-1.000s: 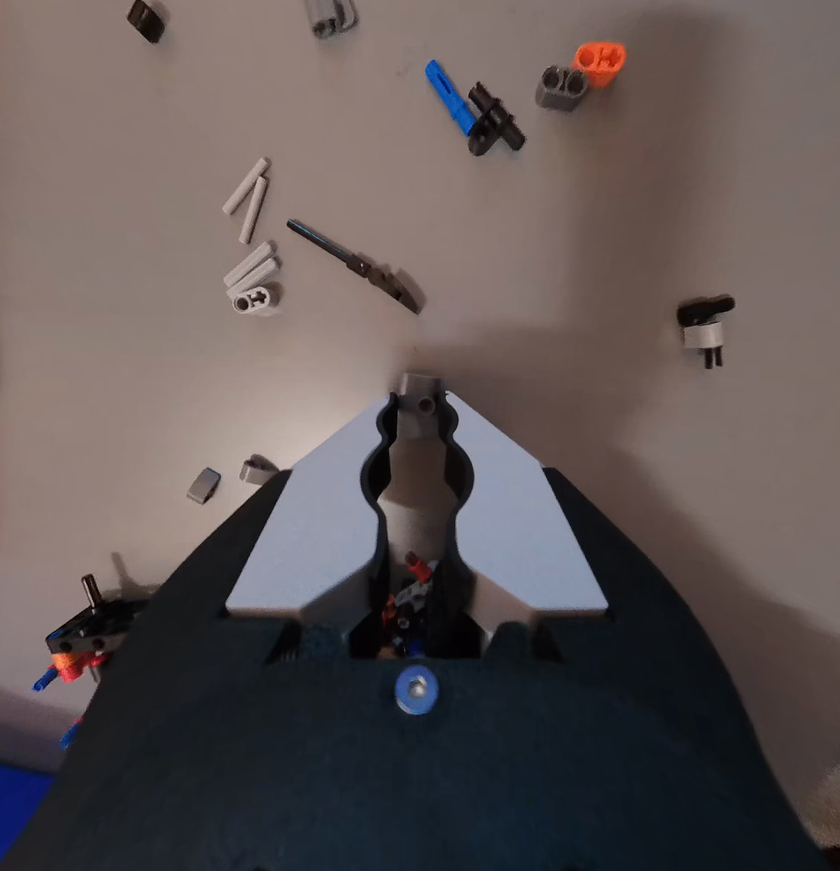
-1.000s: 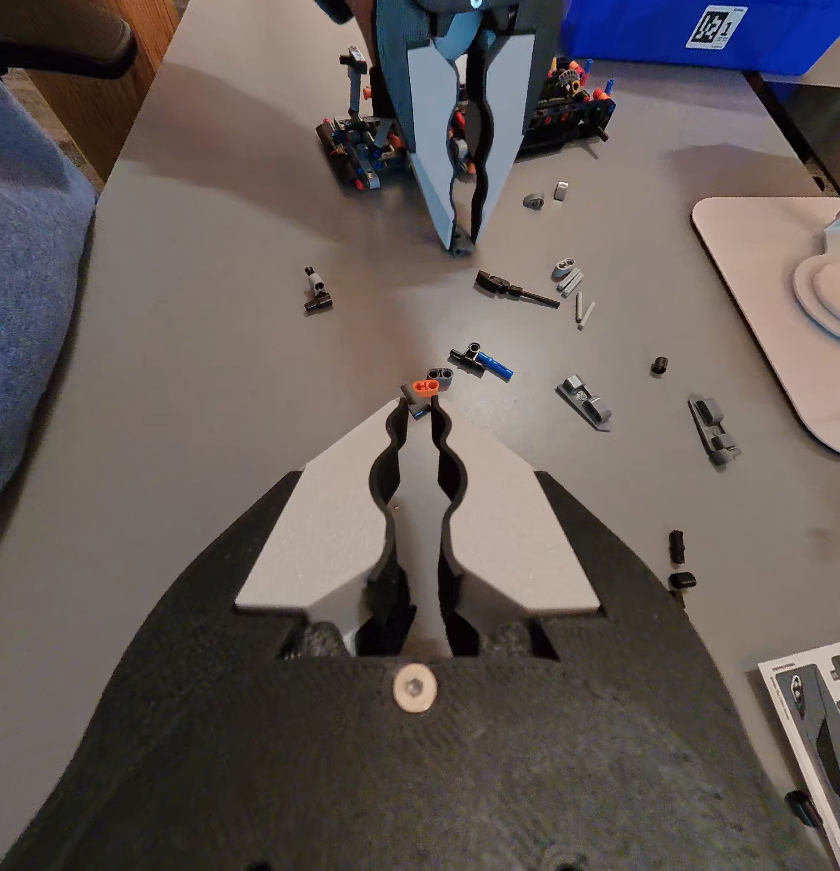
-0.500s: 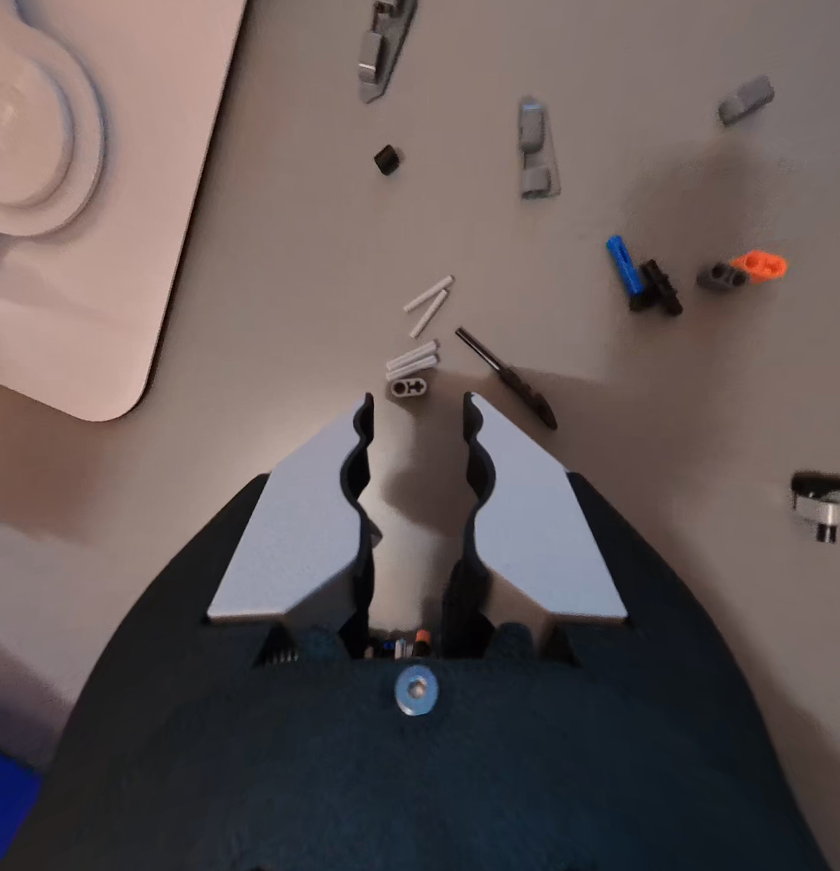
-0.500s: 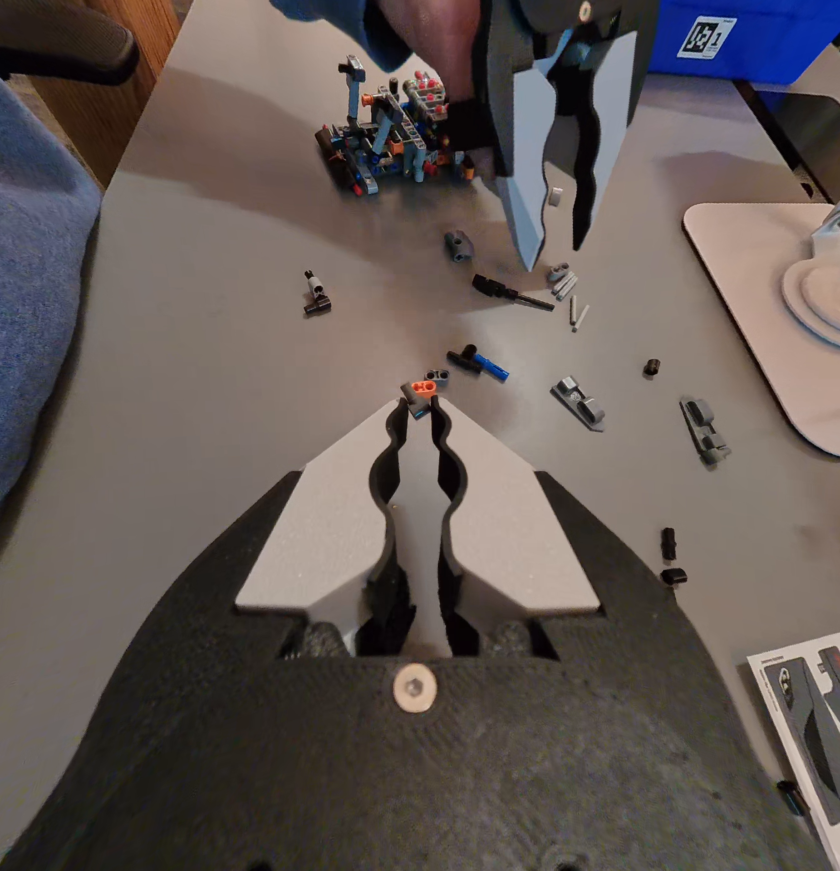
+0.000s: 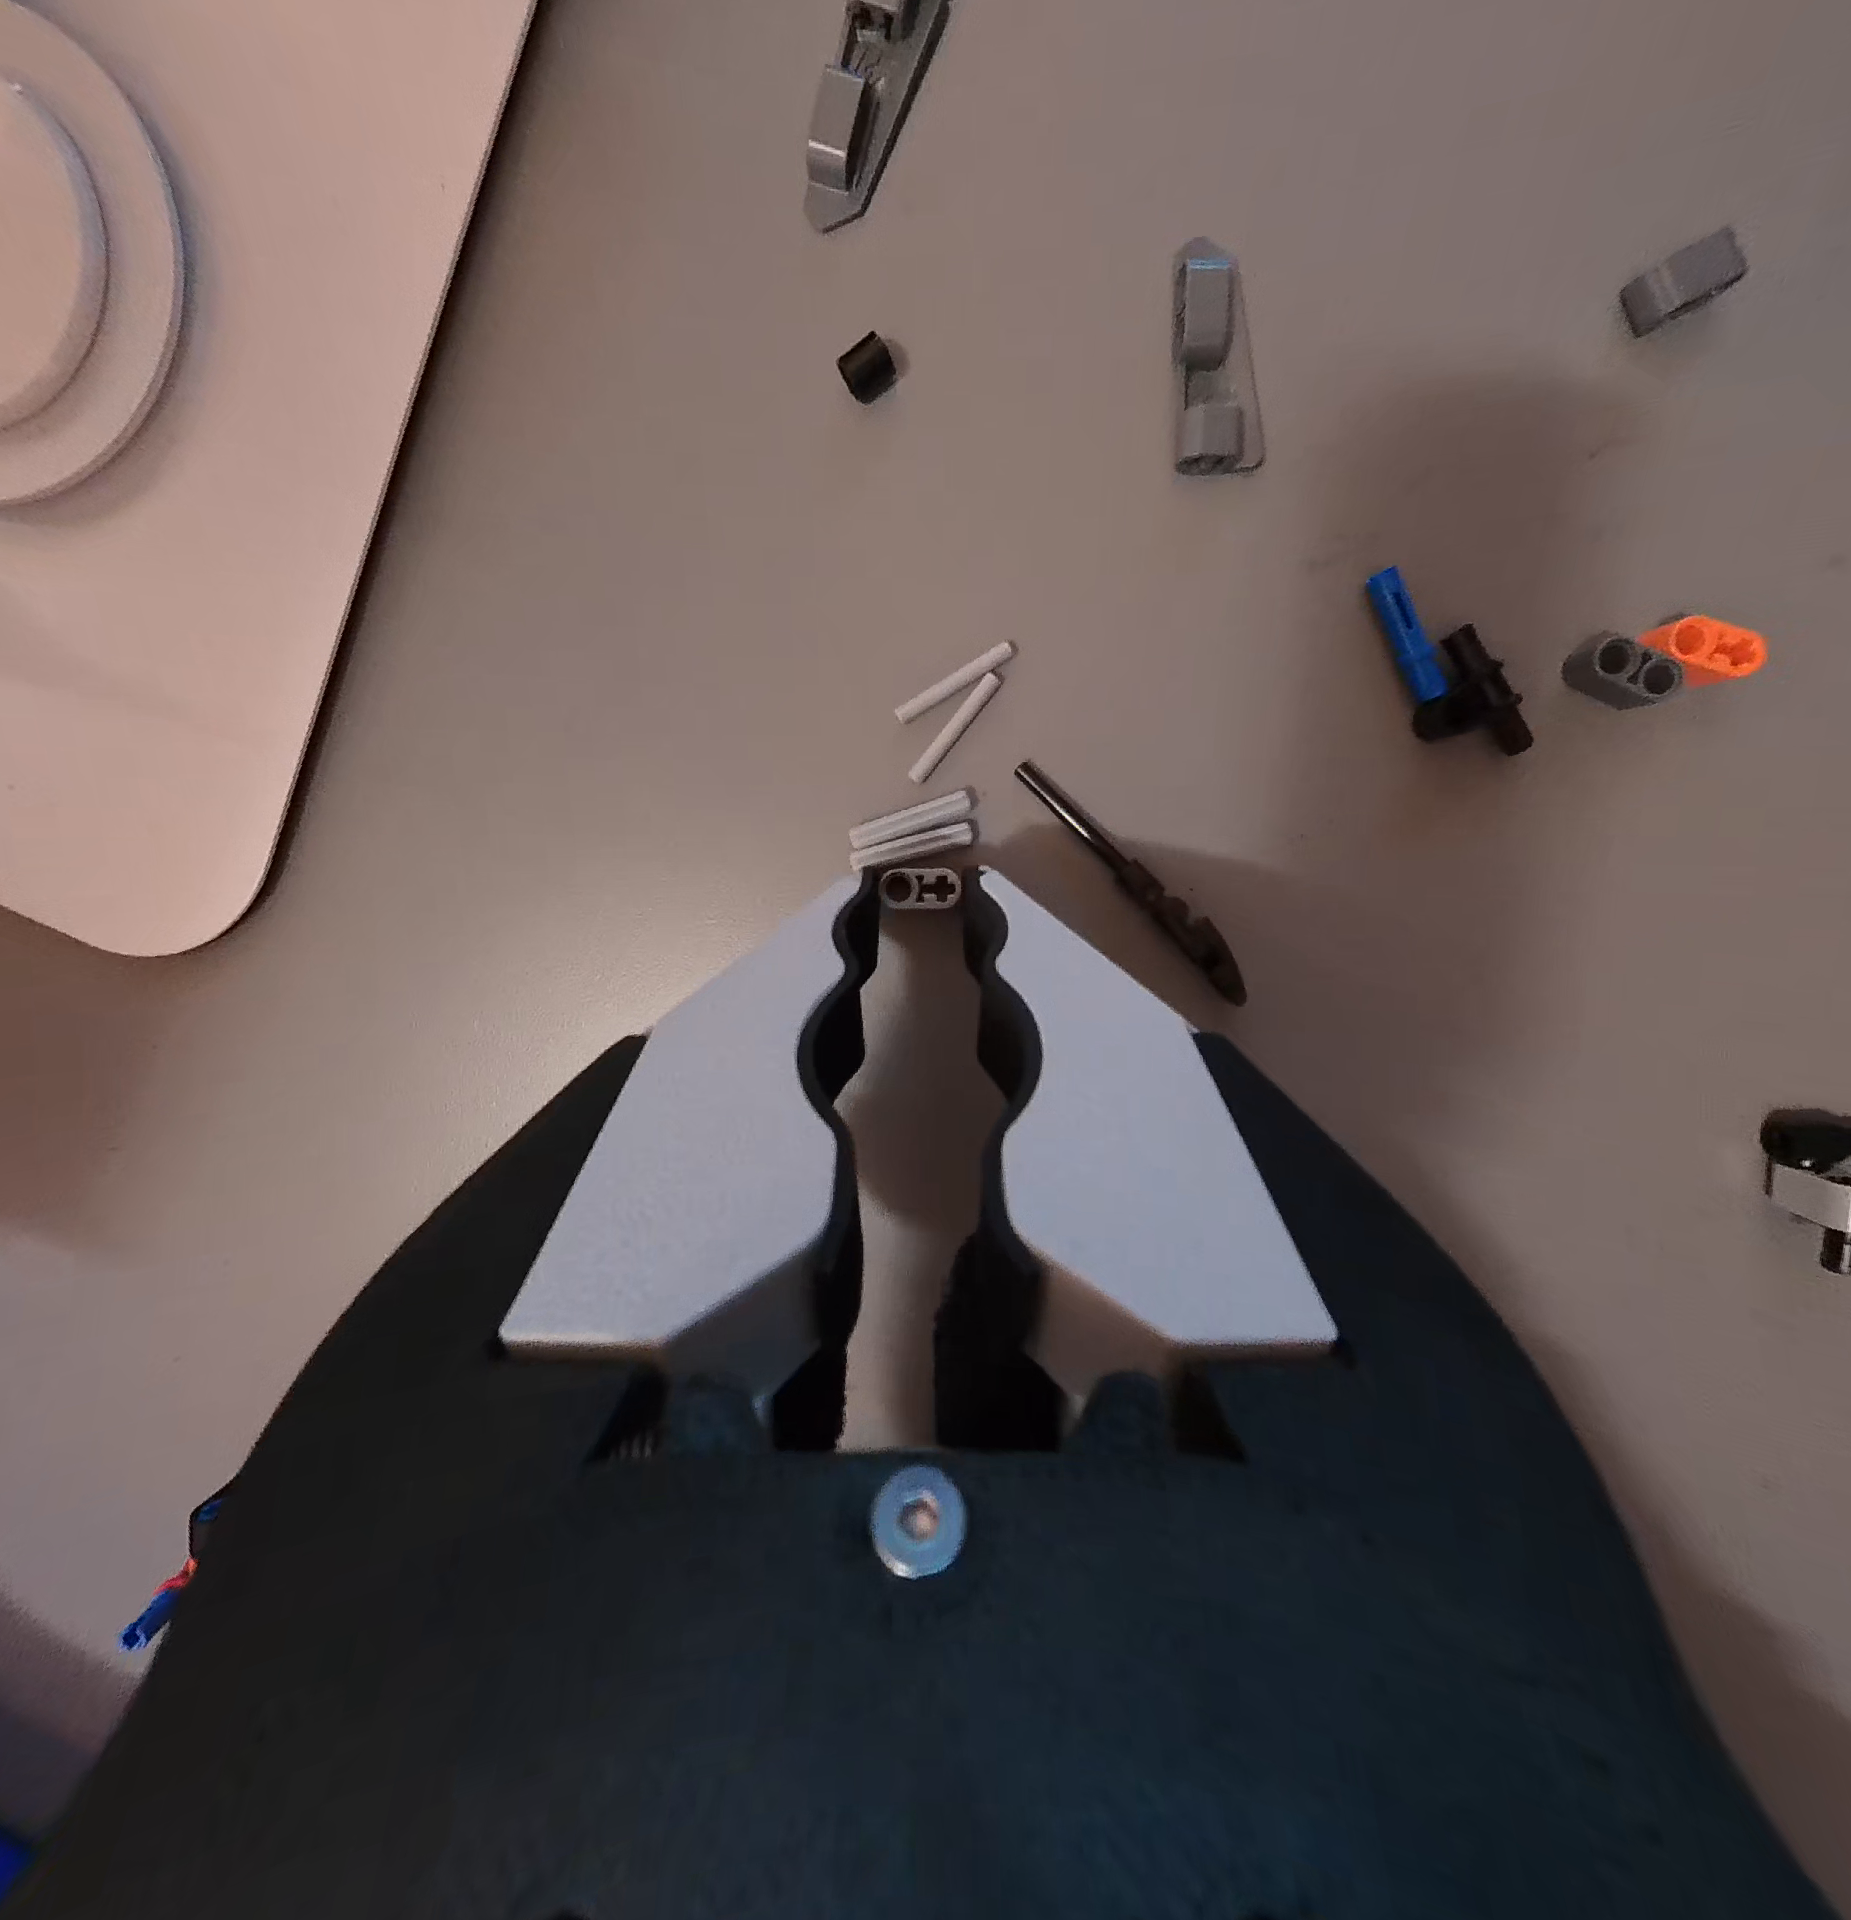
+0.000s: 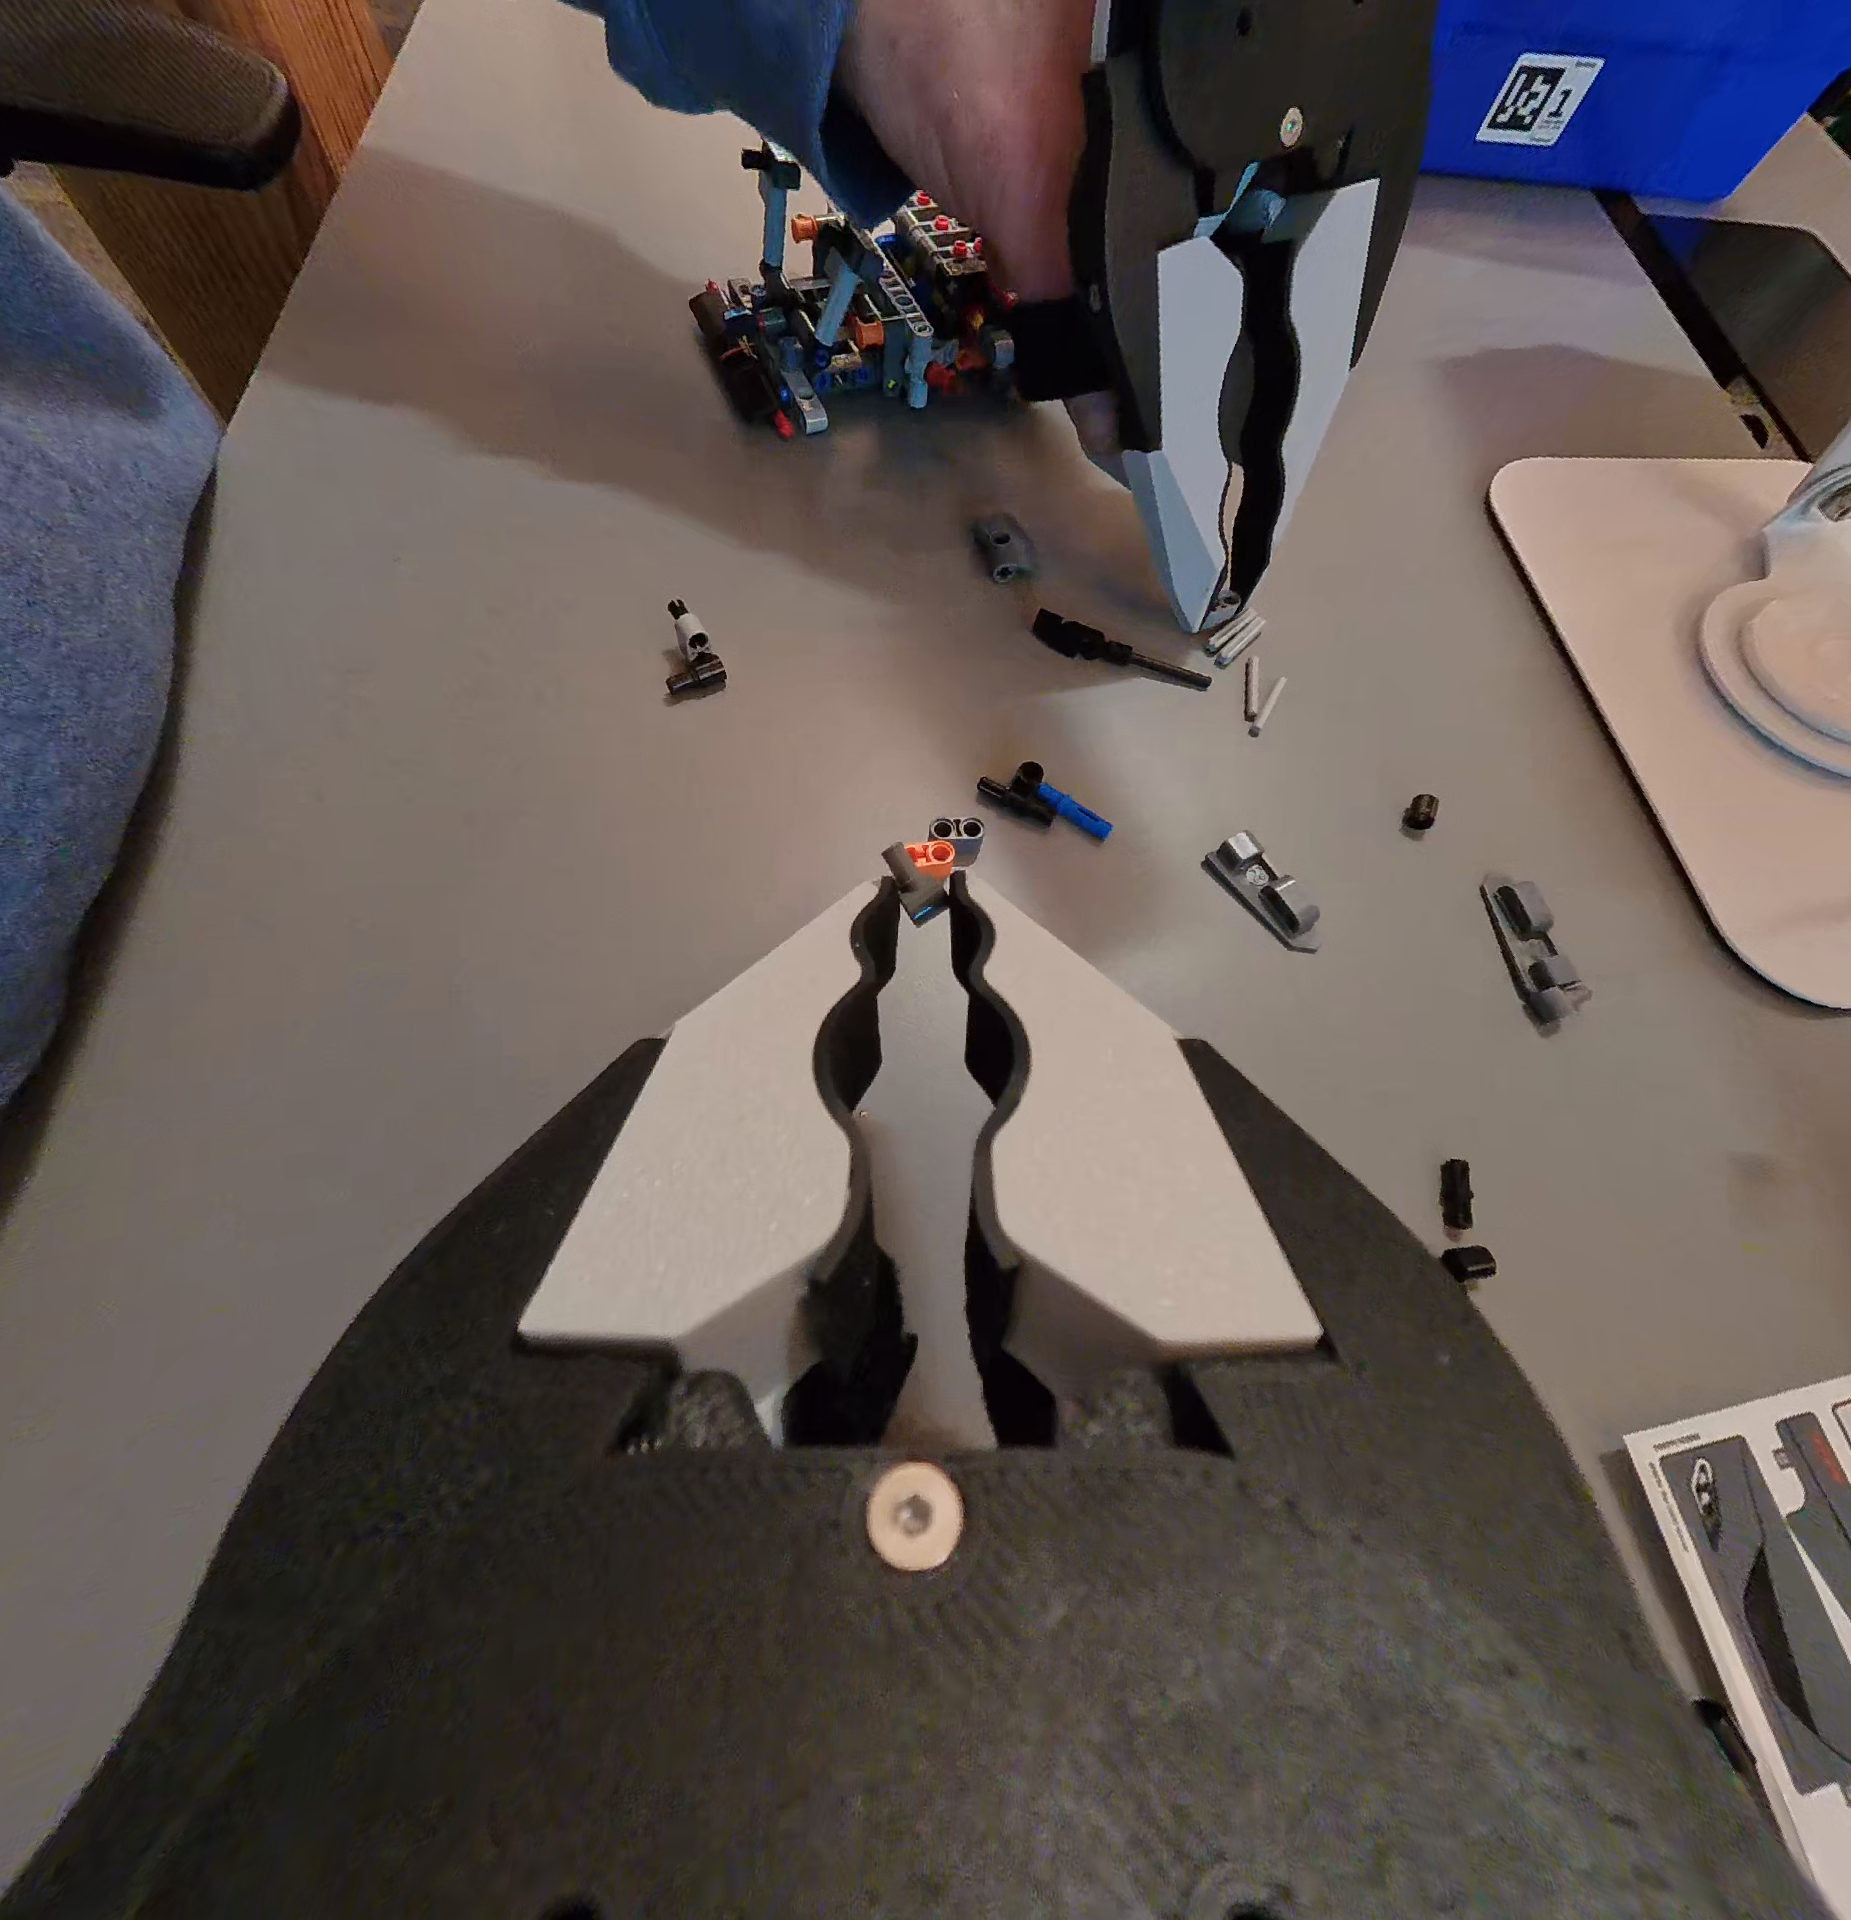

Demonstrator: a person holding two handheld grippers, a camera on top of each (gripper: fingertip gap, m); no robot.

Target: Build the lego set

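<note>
My left gripper (image 5: 921,883) is shut on a small light grey connector (image 5: 921,889) that lies on the table against two short grey axles (image 5: 910,828). It also shows in the right wrist view (image 6: 1224,605), pointing down at the table. My right gripper (image 6: 919,896) is shut on a small dark grey piece with a blue end (image 6: 917,896), held above an orange connector (image 6: 931,854) and a grey two-hole connector (image 6: 957,830). The partly built model (image 6: 859,322) stands at the far side of the table.
Loose parts lie around: a black axle piece (image 5: 1129,883), a blue pin on a black connector (image 5: 1440,665), grey panels (image 5: 1212,364), a dark grey connector (image 6: 1004,545). A white stand base (image 6: 1627,644) is at the right, a blue bin (image 6: 1648,94) behind, an instruction sheet (image 6: 1783,1579) near. There is about 20 cm between the tips of the two grippers.
My left gripper let go of the dark grey connector, swung over to the grey axles, opened, and has closed on the small light grey connector. My right gripper has stayed put.
</note>
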